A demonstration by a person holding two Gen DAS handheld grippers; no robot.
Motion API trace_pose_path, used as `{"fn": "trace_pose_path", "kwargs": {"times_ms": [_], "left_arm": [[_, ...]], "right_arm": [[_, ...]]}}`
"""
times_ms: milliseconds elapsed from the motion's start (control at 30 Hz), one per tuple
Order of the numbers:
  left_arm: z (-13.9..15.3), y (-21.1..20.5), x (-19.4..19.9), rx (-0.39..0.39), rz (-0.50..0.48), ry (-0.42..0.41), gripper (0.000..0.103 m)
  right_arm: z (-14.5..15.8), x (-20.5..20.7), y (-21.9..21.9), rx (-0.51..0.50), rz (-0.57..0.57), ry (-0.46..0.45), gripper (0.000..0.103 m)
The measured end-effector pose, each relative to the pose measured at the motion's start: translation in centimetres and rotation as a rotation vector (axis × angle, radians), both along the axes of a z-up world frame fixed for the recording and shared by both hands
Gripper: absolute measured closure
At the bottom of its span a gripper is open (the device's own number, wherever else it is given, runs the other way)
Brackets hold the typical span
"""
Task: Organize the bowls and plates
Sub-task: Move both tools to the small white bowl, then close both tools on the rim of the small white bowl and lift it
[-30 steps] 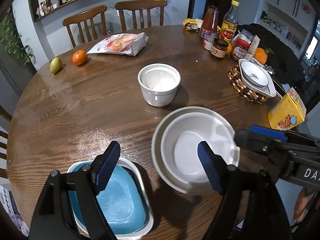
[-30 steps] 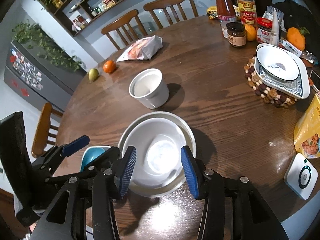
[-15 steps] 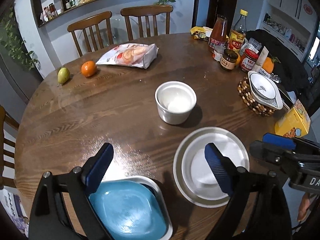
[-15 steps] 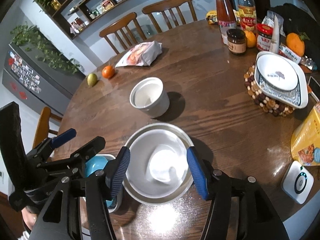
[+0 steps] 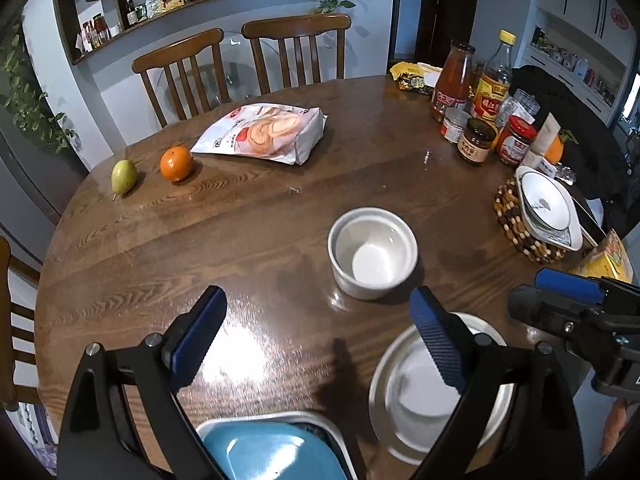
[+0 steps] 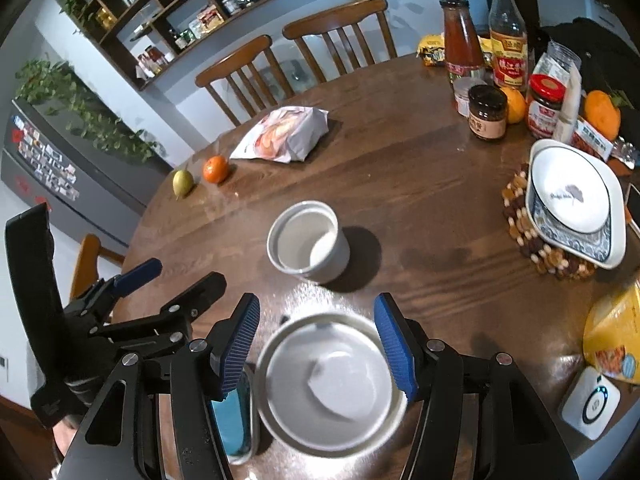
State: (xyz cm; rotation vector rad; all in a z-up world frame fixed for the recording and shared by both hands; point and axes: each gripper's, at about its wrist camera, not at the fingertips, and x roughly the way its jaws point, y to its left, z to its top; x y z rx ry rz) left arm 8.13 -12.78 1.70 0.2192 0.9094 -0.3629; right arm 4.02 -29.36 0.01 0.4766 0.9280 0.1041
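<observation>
1. We saw the small white round ceramic ramekin [image 5: 373, 254] standing upright on the round brown wooden table [image 5: 240, 240], ahead of both grippers and apart from everything else; being round, it offered no long axis to line up with
2. The left gripper [image 5: 316, 336] had just been opening; its jaws stood wide with nothing between them, and the ramekin lay ahead, toward its right jaw
3. The right gripper [image 6: 318, 344] hung empty with jaws parted over the white bowl nested in the round metal plate [image 6: 332, 388]; we judged neither hand clearly nearer to the ramekin
4. The left view alone showed the blue square dish in its metal tray [image 5: 276, 452] plainly; the right view caught only a sliver
</observation>
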Motion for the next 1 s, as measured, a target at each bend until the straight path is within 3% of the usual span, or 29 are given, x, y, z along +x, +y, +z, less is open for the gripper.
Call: {"fn": "trace_pose_path", "kwargs": {"times_ms": [500,1000], "left_arm": [[-3.0,-1.0,5.3,0.010,0.031,0.081,0.010],[-6.9,-2.8,7.7,0.031,0.020,0.175,0.011]], "right_arm": [[-2.2,6.1,-0.5,0.021,-0.003,0.059,0.043],[-6.0,10.2,-0.6,0.061,0.046,0.139,0.043]]}}
